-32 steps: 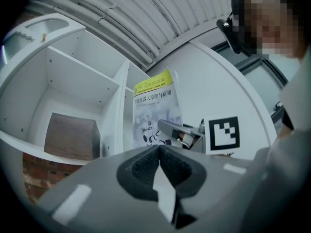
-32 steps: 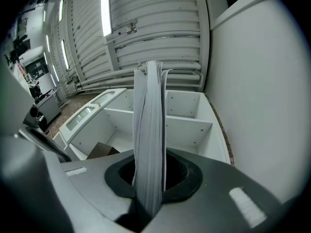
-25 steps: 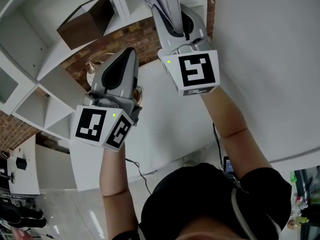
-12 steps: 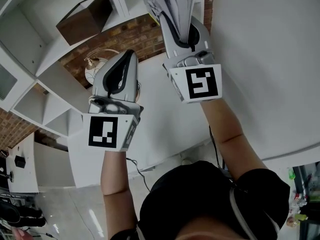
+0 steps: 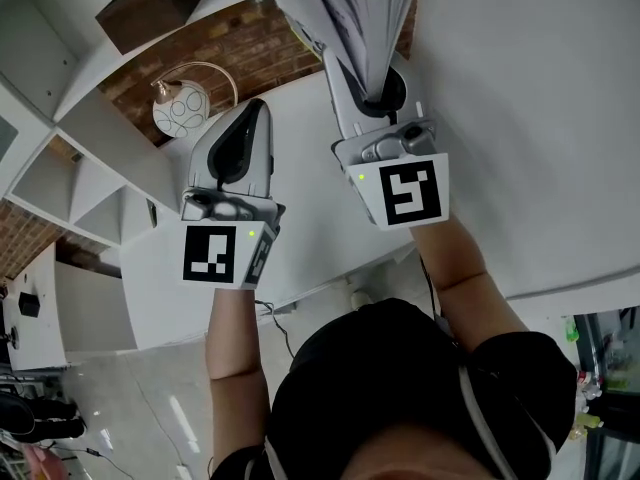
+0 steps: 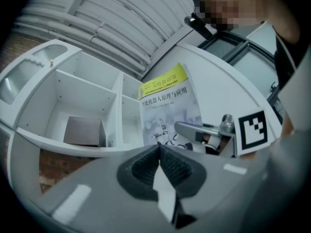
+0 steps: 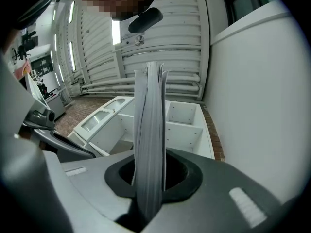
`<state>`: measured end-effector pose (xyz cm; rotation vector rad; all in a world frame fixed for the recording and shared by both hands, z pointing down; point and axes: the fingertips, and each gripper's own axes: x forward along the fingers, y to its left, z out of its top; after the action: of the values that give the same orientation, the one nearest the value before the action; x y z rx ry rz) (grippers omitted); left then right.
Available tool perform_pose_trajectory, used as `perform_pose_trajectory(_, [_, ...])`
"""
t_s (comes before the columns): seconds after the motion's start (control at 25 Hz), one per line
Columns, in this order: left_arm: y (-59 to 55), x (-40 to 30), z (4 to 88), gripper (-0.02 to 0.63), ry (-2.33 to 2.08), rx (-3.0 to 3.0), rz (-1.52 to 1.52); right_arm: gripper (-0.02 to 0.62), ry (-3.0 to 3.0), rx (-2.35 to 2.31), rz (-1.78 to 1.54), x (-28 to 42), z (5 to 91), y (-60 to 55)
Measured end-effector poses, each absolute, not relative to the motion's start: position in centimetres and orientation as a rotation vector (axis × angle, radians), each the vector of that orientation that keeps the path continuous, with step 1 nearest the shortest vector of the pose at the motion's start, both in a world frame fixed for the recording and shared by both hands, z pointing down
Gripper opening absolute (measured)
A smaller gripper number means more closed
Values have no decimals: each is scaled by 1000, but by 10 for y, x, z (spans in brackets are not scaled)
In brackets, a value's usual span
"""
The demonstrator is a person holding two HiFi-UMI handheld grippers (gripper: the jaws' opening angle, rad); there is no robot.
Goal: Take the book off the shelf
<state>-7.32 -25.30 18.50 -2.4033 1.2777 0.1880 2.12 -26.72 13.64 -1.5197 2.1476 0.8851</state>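
The book [image 5: 352,10] is clear of the white shelf [image 5: 55,118] and held up in the air, its pages fanning slightly. My right gripper [image 5: 372,86] is shut on its lower edge. The right gripper view shows the book [image 7: 149,130] edge-on, pinched between the dark pads [image 7: 177,176]. The left gripper view shows the book's cover [image 6: 167,106], which has a yellow top band, with the right gripper [image 6: 204,130] below it. My left gripper [image 5: 252,113] hovers beside the right one, shut, its pads [image 6: 146,168] pressed together on nothing.
A brown box [image 5: 150,3] sits in one shelf compartment [image 6: 82,130]; the neighbouring compartments [image 7: 182,125] hold nothing. A round patterned ornament with a hoop [image 5: 180,108] stands before the brick wall [image 5: 230,43]. A white wall panel [image 5: 530,118] fills the right side.
The right gripper has drawn the book further from the shelf, lower and slightly right in view. The left gripper moved little, but its marker cube turned. The shelf slid up and left.
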Motion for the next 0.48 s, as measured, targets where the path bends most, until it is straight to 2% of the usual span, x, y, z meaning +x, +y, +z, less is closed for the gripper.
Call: perform_pose_trajectory(0.48, [-203, -125, 233, 6, 1569, -2373, 246, 64, 2382, -1427, 632, -9, 217, -236])
